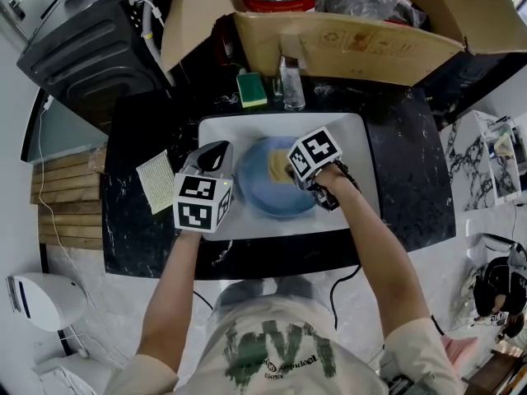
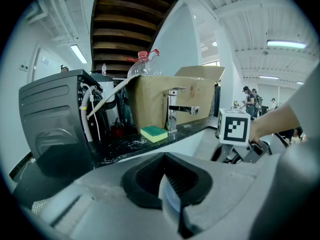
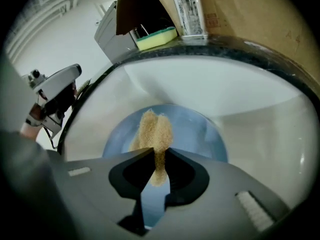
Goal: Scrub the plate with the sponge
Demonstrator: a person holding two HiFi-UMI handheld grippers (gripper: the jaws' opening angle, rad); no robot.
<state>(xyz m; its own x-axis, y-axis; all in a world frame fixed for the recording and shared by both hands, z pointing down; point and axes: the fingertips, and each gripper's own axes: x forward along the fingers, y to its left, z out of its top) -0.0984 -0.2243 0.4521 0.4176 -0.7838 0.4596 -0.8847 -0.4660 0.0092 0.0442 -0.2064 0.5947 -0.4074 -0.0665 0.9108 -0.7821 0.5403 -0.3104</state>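
A round blue plate [image 1: 262, 197] lies flat in a white sink basin [image 1: 354, 138]. My left gripper [image 1: 234, 169] is at the plate's left rim and is shut on that rim; in the left gripper view [image 2: 170, 200] a pale blue edge of the plate [image 2: 173, 207] sits pinched between the jaws. My right gripper [image 1: 286, 171] comes in from the right, shut on a thin tan sponge [image 1: 275, 166]. In the right gripper view [image 3: 157, 165] the sponge [image 3: 151, 132] is folded between the jaws and its free end rests on the plate [image 3: 200, 134].
A green and yellow sponge [image 1: 252, 89] lies on the black counter behind the sink, beside a chrome faucet [image 1: 291, 82]. An open cardboard box [image 1: 354, 44] stands behind them. A black appliance [image 1: 90, 48] is at the far left, and a mesh cloth [image 1: 156, 181] lies left of the sink.
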